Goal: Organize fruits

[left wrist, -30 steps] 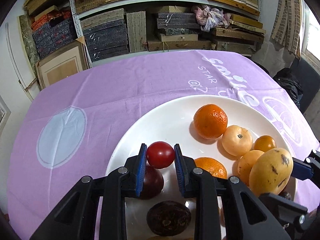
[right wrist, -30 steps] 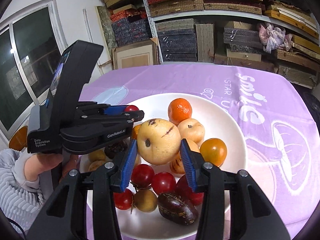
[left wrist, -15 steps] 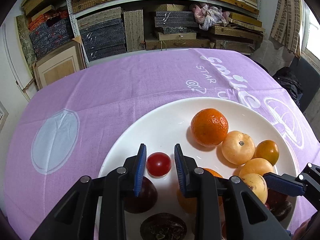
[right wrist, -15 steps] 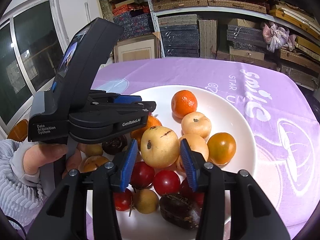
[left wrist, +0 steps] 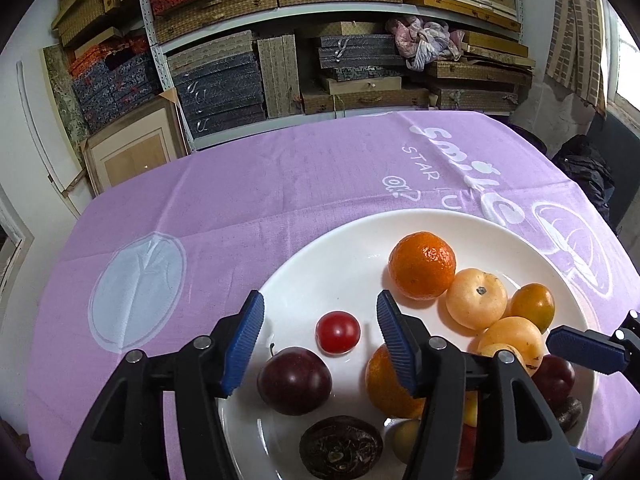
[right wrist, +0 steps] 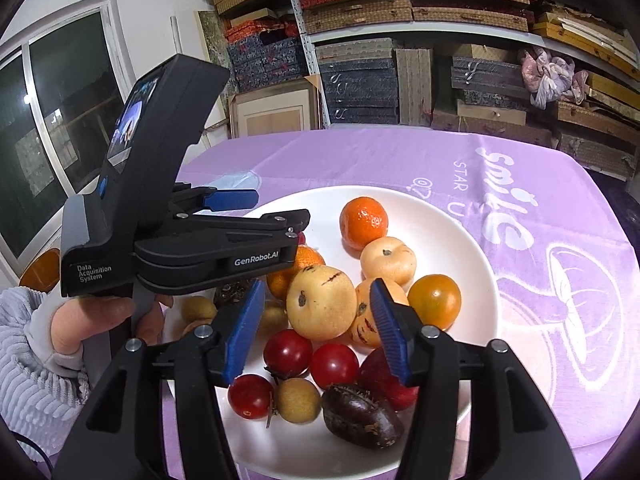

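Released! Since a second ago the left gripper (left wrist: pixel 320 334) has let go of the red cherry tomato (left wrist: pixel 337 332), which now sits on the white plate (left wrist: pixel 344 256) between jaws that are opening, pads clear of it. Over on the right, the right gripper (right wrist: pixel 316 330) is opening too; the spotted yellow fruit (right wrist: pixel 321 302) lies atop the pile between its fingers, no longer lifted, pads apart from it.

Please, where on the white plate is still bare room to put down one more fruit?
The plate's far-left part is bare, between its rim, the cherry tomato and the mandarin. The near and right side, around the spotted pear, is crowded.
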A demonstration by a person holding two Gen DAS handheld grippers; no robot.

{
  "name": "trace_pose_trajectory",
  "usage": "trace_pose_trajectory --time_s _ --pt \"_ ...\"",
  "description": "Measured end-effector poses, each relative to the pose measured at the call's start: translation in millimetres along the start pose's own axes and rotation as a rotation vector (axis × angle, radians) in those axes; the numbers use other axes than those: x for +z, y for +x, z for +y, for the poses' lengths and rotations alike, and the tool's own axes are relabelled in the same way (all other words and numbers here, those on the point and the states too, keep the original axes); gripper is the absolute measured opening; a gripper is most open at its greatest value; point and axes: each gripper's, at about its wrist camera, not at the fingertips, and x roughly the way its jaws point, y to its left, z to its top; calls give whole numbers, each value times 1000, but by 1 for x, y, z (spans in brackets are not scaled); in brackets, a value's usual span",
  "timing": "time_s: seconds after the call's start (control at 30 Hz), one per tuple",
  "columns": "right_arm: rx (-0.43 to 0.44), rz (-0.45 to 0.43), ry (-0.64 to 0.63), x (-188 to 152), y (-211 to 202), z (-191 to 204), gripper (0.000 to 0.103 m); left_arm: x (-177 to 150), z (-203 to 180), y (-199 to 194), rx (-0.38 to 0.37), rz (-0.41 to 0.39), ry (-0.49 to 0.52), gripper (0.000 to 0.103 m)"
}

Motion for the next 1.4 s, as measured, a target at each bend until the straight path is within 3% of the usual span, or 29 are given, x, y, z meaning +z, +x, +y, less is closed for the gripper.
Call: trace_pose_trajectory --time_s 0.17,0.23,0.37,0.6,0.7,1.0,1.23,1.4 --pt "8 -54 15 4 -25 3 66 -2 3 -30 14 -30 1 61" --pt "11 -80 22 5 -39 7 73 -7 5 -46 29 -50 0 71" --pt "8 -118 21 -2 -67 19 81 -22 10 -80 44 -82 -8 74" --pt "-4 -141 27 -33 -111 40 91 -70 7 -135 73 -131 -7 85" --pt "-16 -153 35 -47 -126 49 95 -94 4 -152 65 -148 -33 99" --pt "-77 -155 99 -105 -146 45 99 -151 -8 -172 41 -156 -52 100" --pt "-101 -116 137 -121 -140 39 99 -164 -16 -182 79 -200 -43 100" --pt "-116 -98 139 -124 -137 37 99 -169 -19 -175 112 -178 -38 100"
